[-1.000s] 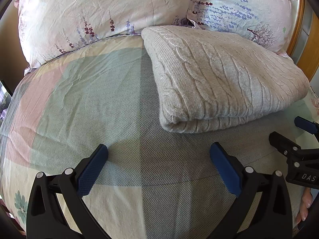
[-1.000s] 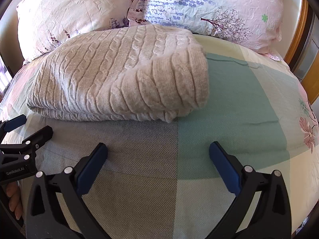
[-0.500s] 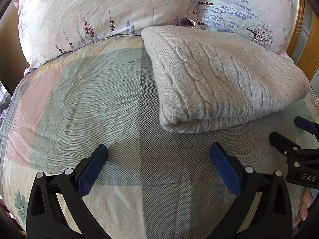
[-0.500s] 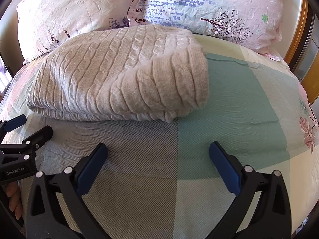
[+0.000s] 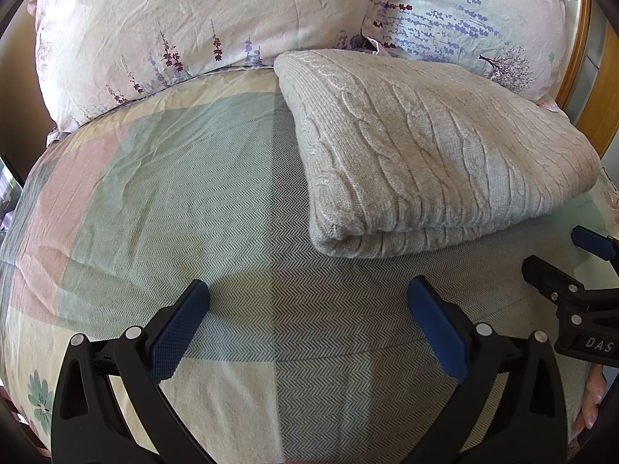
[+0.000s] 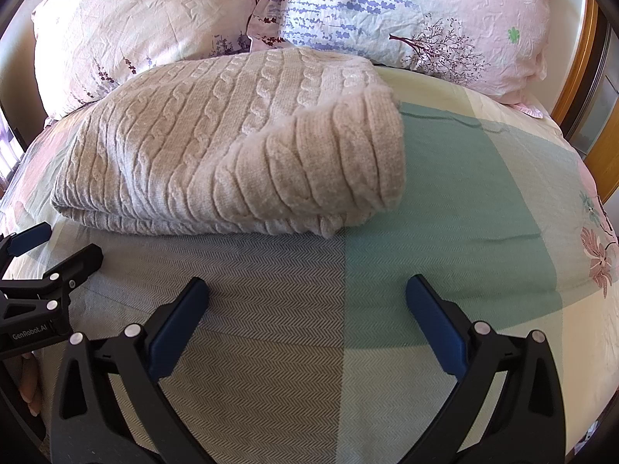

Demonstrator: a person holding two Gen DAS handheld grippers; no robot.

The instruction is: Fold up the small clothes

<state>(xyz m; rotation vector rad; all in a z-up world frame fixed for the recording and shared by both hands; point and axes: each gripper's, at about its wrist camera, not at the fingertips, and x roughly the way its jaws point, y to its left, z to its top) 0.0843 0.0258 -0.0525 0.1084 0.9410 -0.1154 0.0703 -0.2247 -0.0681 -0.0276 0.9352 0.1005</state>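
Note:
A beige cable-knit sweater (image 5: 437,143) lies folded in a thick rectangle on the bed, also seen in the right wrist view (image 6: 232,147). My left gripper (image 5: 307,309) is open and empty, hovering over the bedspread just in front of the sweater's near left corner. My right gripper (image 6: 305,309) is open and empty, in front of the sweater's near right corner. Neither touches the sweater. The right gripper shows at the right edge of the left wrist view (image 5: 568,270), and the left gripper at the left edge of the right wrist view (image 6: 42,263).
The bedspread (image 5: 174,193) has pink, green and cream blocks. Two floral pillows (image 5: 193,23) (image 6: 425,19) lie behind the sweater. A wooden headboard frame (image 6: 580,62) runs along the right side.

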